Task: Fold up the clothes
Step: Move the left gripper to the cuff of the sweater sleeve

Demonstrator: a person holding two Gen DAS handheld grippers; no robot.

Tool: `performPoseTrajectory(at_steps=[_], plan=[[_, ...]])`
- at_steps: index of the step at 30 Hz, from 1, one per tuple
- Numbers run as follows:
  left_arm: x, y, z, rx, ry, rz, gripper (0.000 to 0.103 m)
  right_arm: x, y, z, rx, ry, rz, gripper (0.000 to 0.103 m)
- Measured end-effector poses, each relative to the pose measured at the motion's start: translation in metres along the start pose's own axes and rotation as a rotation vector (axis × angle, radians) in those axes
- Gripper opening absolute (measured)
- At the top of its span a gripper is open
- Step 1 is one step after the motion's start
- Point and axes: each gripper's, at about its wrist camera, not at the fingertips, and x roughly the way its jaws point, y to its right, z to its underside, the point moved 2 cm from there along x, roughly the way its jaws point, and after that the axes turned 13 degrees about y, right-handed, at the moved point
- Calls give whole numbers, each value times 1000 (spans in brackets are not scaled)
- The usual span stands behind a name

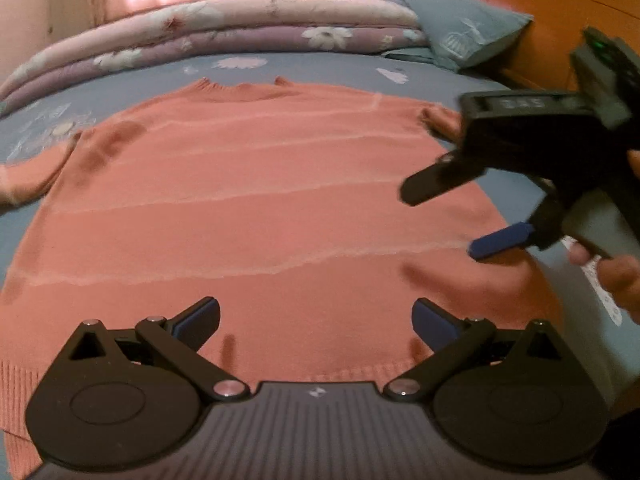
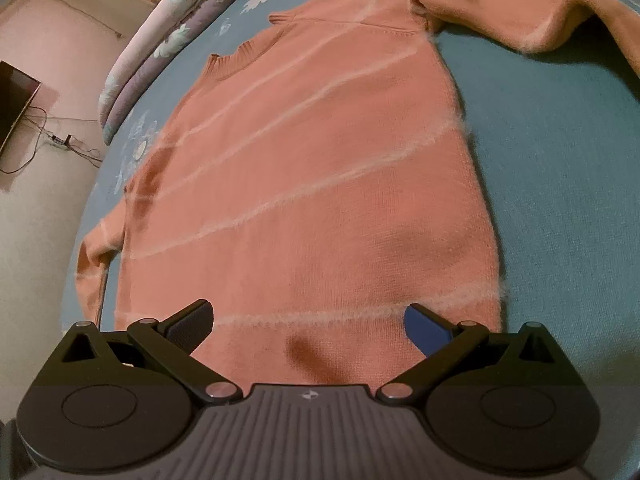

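Flat on the blue bed lies the pink sweater, sleeves spread out. Above its hem hover the left gripper and the right gripper, both spread wide, holding nothing.

The sweater's hem slips under the left tongs' body; its right sleeve runs off frame; the person's hand is cropped.

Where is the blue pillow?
In the left wrist view, the blue pillow sits far right on the bed, against the wooden headboard, beside the folded flowery quilt.
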Motion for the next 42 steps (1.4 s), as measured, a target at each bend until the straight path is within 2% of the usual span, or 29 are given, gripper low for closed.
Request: performPoseTrajectory(at_steps=[3, 6, 11, 15, 25, 28, 33, 37, 39, 42], plan=[[7, -3, 16, -37, -52, 13, 101, 0, -3, 2, -18, 9, 6, 103], [-2, 8, 27, 27, 2, -13, 102, -1, -6, 5, -50, 20, 12, 103], [-10, 15, 30, 43, -7, 5, 102, 0, -16, 14, -152, 41, 42, 103], [-11, -5, 24, 9, -2, -32, 102, 2, -25, 21, -253, 48, 75, 103], [-15, -56, 7, -76, 10, -127, 102, 6, -35, 27, -338, 53, 121, 103], [-8, -71, 17, -127, -39, -166, 102, 7, -35, 28, -351, 53, 124, 103], [-12, -66, 24, -87, -37, -165, 102, 6, -36, 28, -367, 41, 125, 103], [-23, -76, 14, -149, -24, -102, 102, -3, -37, 19, -297, 48, 57, 103], [-32, -87, 1, -159, 15, -104, 102, -10, -39, 12, -247, 75, -16, 103], [-48, -110, -23, -79, 87, -168, 102, -14, -46, 6, -212, 121, -77, 103]])
